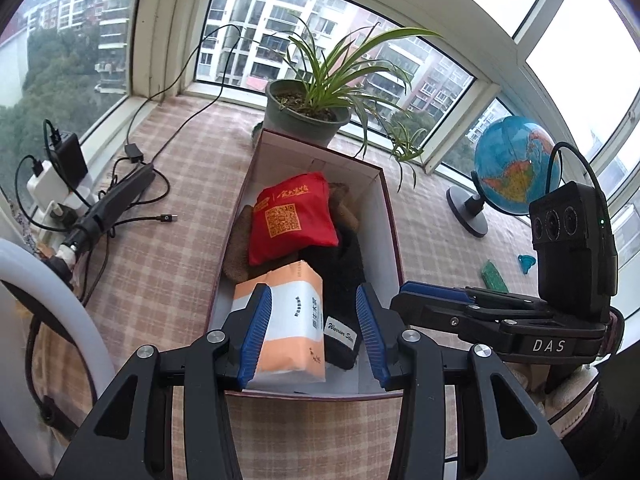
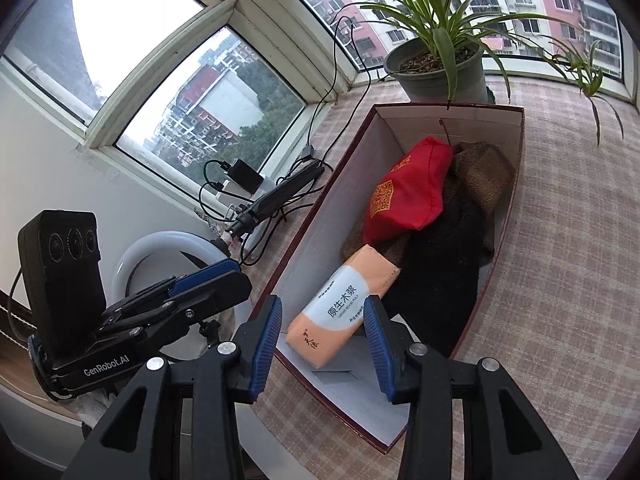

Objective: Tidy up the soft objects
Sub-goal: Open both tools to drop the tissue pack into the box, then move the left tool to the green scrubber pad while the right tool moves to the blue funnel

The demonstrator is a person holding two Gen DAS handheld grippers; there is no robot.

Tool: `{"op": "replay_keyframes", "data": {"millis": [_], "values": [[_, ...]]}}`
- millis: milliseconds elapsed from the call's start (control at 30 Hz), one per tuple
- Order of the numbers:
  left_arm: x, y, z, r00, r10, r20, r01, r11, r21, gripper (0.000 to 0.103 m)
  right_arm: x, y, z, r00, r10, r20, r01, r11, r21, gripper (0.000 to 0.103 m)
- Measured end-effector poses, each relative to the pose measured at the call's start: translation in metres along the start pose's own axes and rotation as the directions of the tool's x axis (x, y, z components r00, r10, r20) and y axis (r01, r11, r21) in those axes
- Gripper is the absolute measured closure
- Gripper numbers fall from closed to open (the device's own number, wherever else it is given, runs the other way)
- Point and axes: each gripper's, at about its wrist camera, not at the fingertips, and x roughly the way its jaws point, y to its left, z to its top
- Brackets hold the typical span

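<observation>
An open cardboard box (image 1: pixel 384 216) (image 2: pixel 344 168) with white inner walls stands on the checked cloth. Inside lie a red pouch with a QR code (image 1: pixel 292 220) (image 2: pixel 412 192), an orange and white tissue pack (image 1: pixel 296 320) (image 2: pixel 340 312), a black sock (image 1: pixel 340 280) (image 2: pixel 440 264) and a brown cloth (image 1: pixel 344 200) (image 2: pixel 484 176). My left gripper (image 1: pixel 312 332) is open and empty, above the box's near end over the tissue pack. My right gripper (image 2: pixel 324 340) is open and empty, above the box's near left corner. Each gripper shows in the other's view (image 1: pixel 480 308) (image 2: pixel 160 304).
A potted spider plant (image 1: pixel 308 112) (image 2: pixel 440 68) stands behind the box. A globe (image 1: pixel 512 168) is at the right. A power strip with chargers and cables (image 1: pixel 72 192) (image 2: pixel 256 196) lies at the left. A white ring light (image 1: pixel 60 320) (image 2: pixel 172 268) is near left.
</observation>
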Motion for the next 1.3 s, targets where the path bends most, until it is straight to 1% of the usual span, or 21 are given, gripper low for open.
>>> {"op": "replay_keyframes", "data": {"millis": [133,267,367,467,633,733,800,900,1000,1133,1300], "values": [[-0.003,0.003,-0.001,1.000,-0.002,0.004,0.002,1.000,-0.015,0.061,-0.009,-0.012,-0.002,1.000,-0.007,0.011,0.006,1.000,0.024,0.063],[-0.009,0.007,-0.004,1.000,0.003,0.016,-0.002,1.000,-0.026,0.061,-0.026,-0.028,-0.009,0.999,-0.034,0.033,0.032,0.998,0.046,0.059],[-0.014,0.010,-0.008,1.000,0.006,0.023,-0.005,0.999,-0.037,0.061,-0.041,-0.041,-0.017,0.996,-0.067,0.052,0.064,0.996,0.059,0.057],[-0.016,0.009,-0.012,0.999,0.032,0.029,-0.031,0.999,-0.027,0.061,-0.059,-0.056,-0.027,0.990,-0.116,0.074,0.111,0.991,0.073,0.053],[-0.018,0.003,-0.016,0.998,0.049,0.035,-0.049,0.999,-0.010,0.061,-0.088,-0.083,-0.047,0.973,-0.205,0.104,0.194,0.975,0.110,0.051],[-0.019,-0.002,-0.017,0.998,0.051,0.041,-0.050,0.999,-0.008,0.061,-0.107,-0.098,-0.056,0.960,-0.247,0.130,0.230,0.964,0.134,0.048],[-0.020,-0.006,-0.017,0.997,0.054,0.047,-0.054,0.999,-0.007,0.060,-0.120,-0.106,-0.062,0.952,-0.268,0.147,0.246,0.958,0.151,0.048],[-0.023,-0.014,-0.018,0.996,0.067,0.060,-0.068,0.998,0.011,0.059,-0.138,-0.117,-0.070,0.937,-0.306,0.170,0.278,0.946,0.169,0.048],[-0.024,-0.024,-0.016,0.996,0.060,0.068,-0.061,0.998,0.018,0.059,-0.154,-0.125,-0.079,0.919,-0.346,0.189,0.316,0.933,0.172,0.048],[-0.025,-0.038,-0.016,0.995,0.066,0.081,-0.067,0.998,0.015,0.059,-0.177,-0.141,-0.089,0.906,-0.367,0.208,0.330,0.924,0.195,0.048],[-0.010,-0.065,-0.022,0.996,0.064,0.061,-0.065,0.998,0.012,0.059,-0.205,-0.165,-0.099,0.895,-0.379,0.236,0.329,0.917,0.227,0.048]]}}
